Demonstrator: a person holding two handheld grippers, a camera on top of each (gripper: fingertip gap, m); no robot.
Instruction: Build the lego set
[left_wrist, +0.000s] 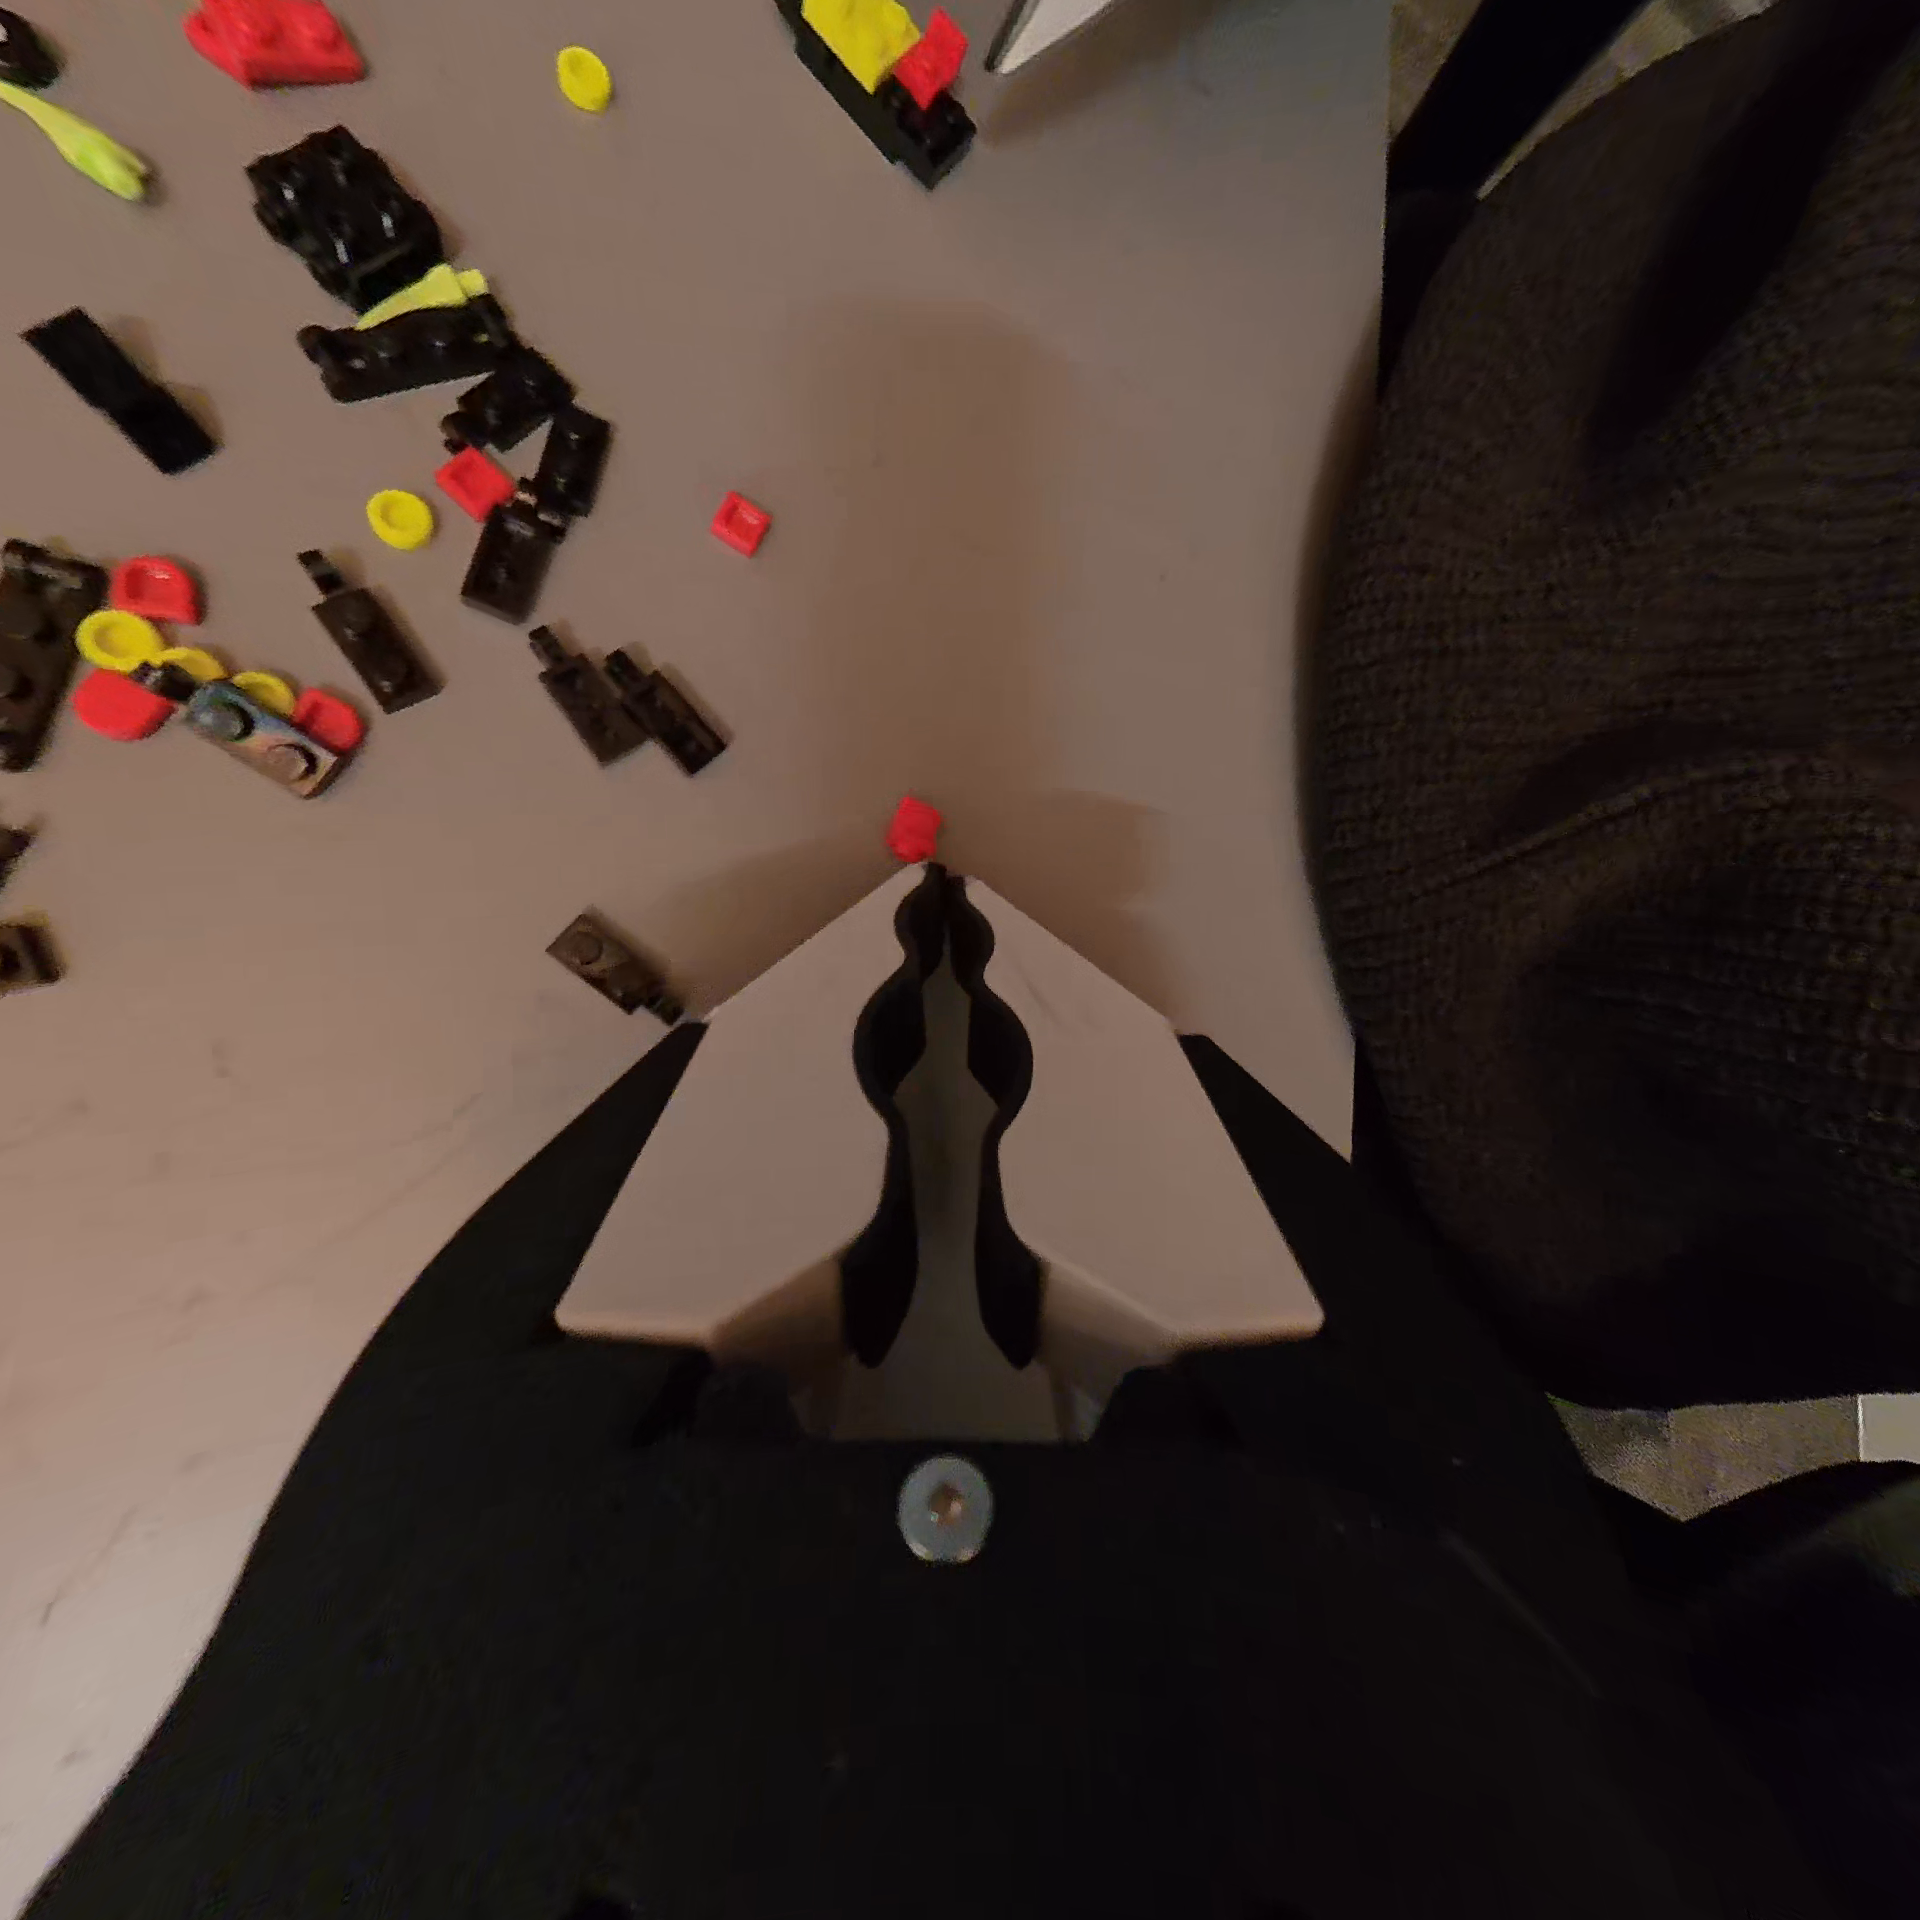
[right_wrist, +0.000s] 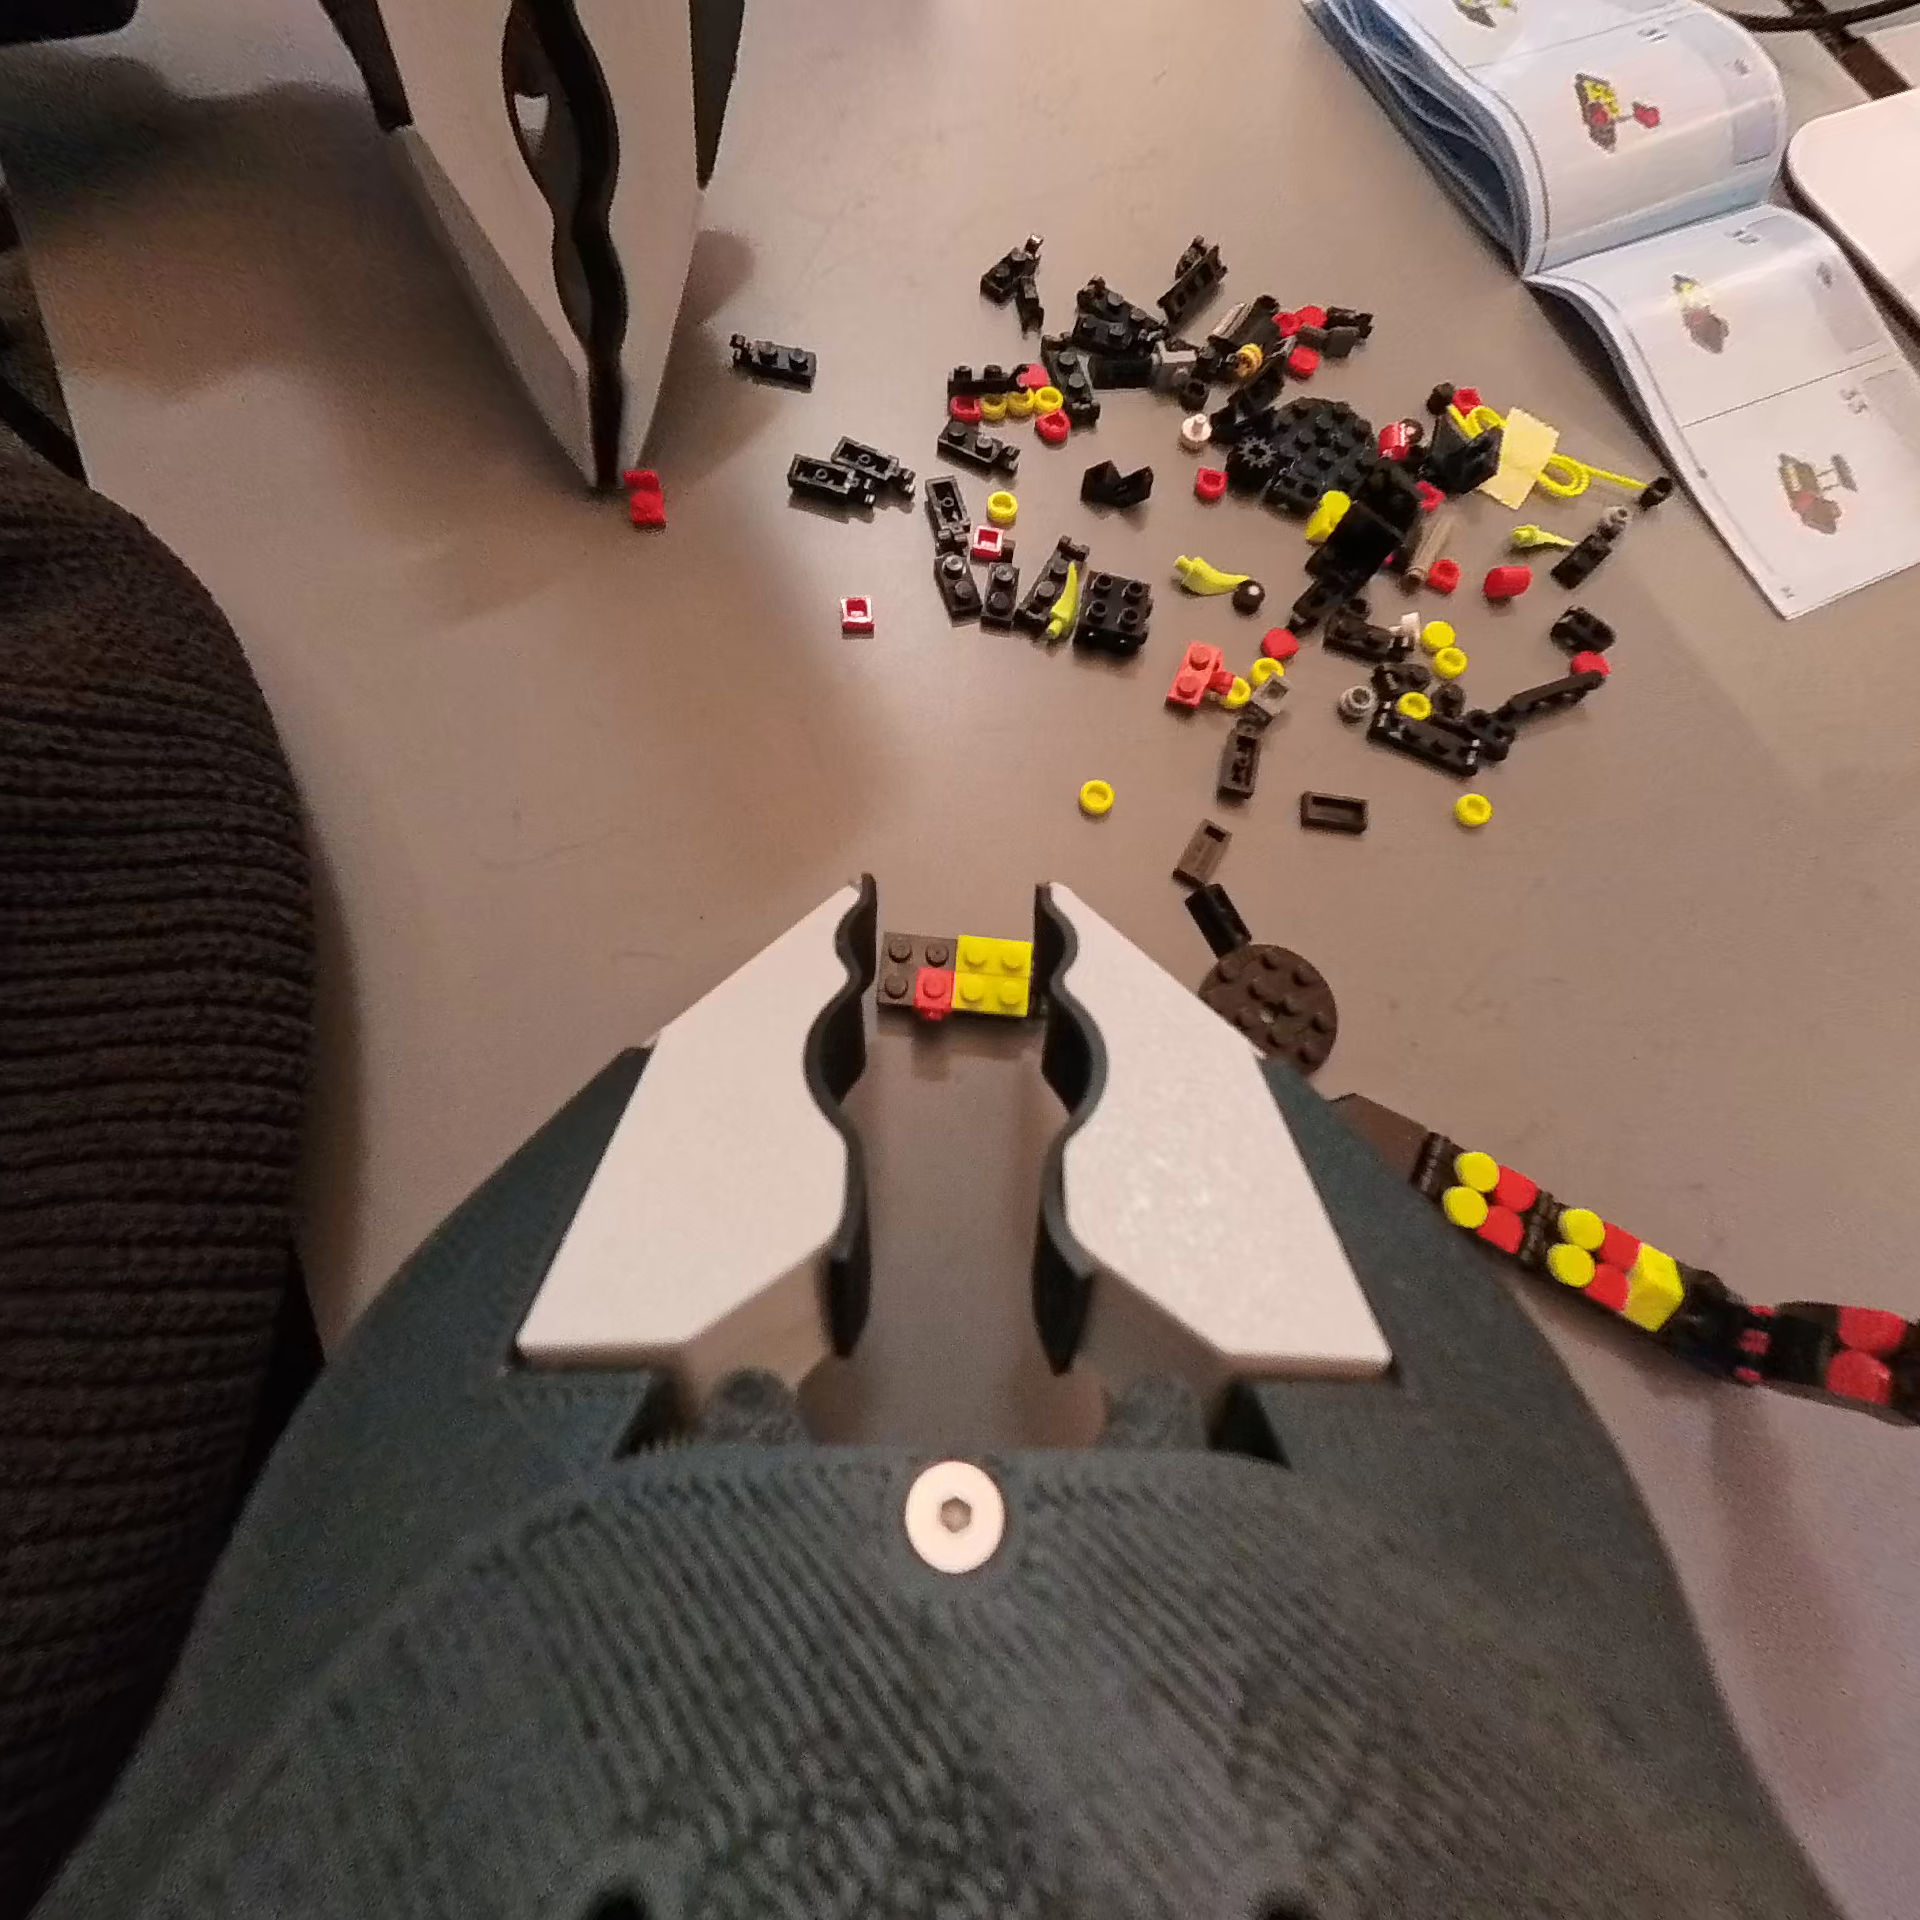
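My left gripper (left_wrist: 940, 873) is shut, its tips down at the grey table. A small red piece (left_wrist: 914, 828) lies right at the tips; I cannot tell whether it is pinched. In the right wrist view this gripper (right_wrist: 608, 473) stands upright at the far left with the red piece (right_wrist: 644, 497) beside its tip. My right gripper (right_wrist: 954, 888) is open, with one finger on each side of a small assembly (right_wrist: 992, 971): a black plate with a yellow brick and a red stud piece. That assembly also shows in the left wrist view (left_wrist: 868, 47).
Several loose black, red and yellow pieces (right_wrist: 1299, 468) lie scattered across the table. An open instruction booklet (right_wrist: 1683, 270) lies at the far right. A long black assembly with yellow and red studs (right_wrist: 1558, 1247) and a black round plate (right_wrist: 1268, 1003) lie right of my right gripper. A person's dark knitted clothing (right_wrist: 125, 935) is at the table edge. Spacing between my two grippers at the tips: around 15 cm.
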